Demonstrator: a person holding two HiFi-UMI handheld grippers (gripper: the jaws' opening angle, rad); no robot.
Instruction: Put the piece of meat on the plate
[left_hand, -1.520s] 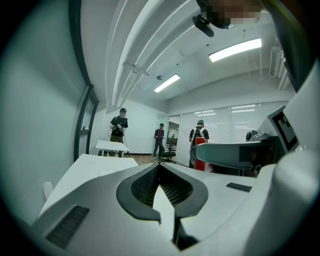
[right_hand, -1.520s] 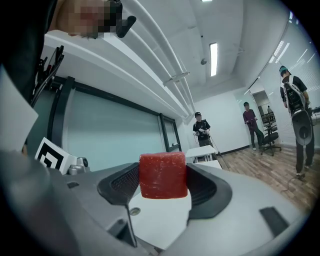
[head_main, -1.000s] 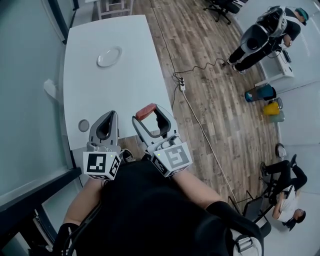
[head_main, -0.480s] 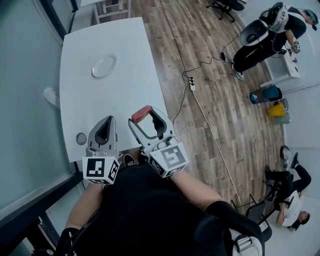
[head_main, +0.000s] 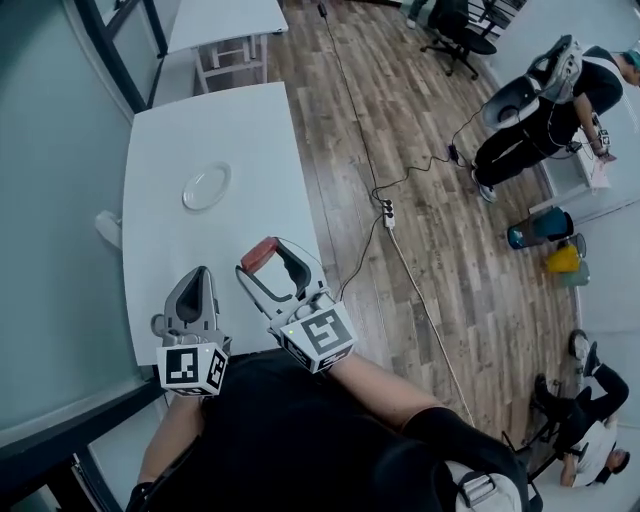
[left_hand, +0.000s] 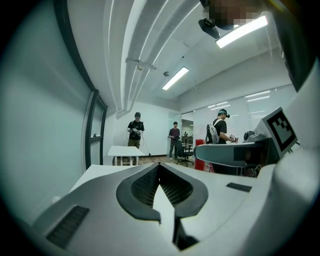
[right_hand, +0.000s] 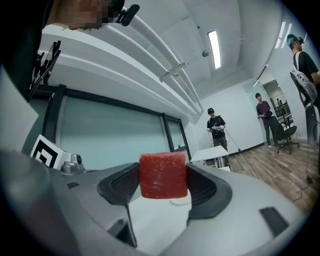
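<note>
A red cube of meat (head_main: 260, 254) is held above the near part of the white table (head_main: 250, 130), with my right gripper (head_main: 263, 257) shut on it. In the right gripper view the meat (right_hand: 162, 175) fills the gap between the dark pads (right_hand: 120, 183). The white plate (head_main: 206, 186) lies empty further along the table, toward its left side; it shows faintly beyond the meat as a pale plate (right_hand: 179, 202). My left gripper (head_main: 196, 274) hovers over the table's near left corner, shut on nothing; its jaw tips meet in the left gripper (left_hand: 159, 167) view.
A small grey disc (head_main: 157, 324) lies on the table beside the left gripper. A glass wall runs along the left. A second white table (head_main: 225, 20) stands beyond. On the wooden floor to the right are a cable with a power strip (head_main: 388, 212) and people (head_main: 540, 100).
Both grippers have moved forward over the table, and the meat is now nearer the plate. The right gripper stays shut on the meat, the left stays shut.
</note>
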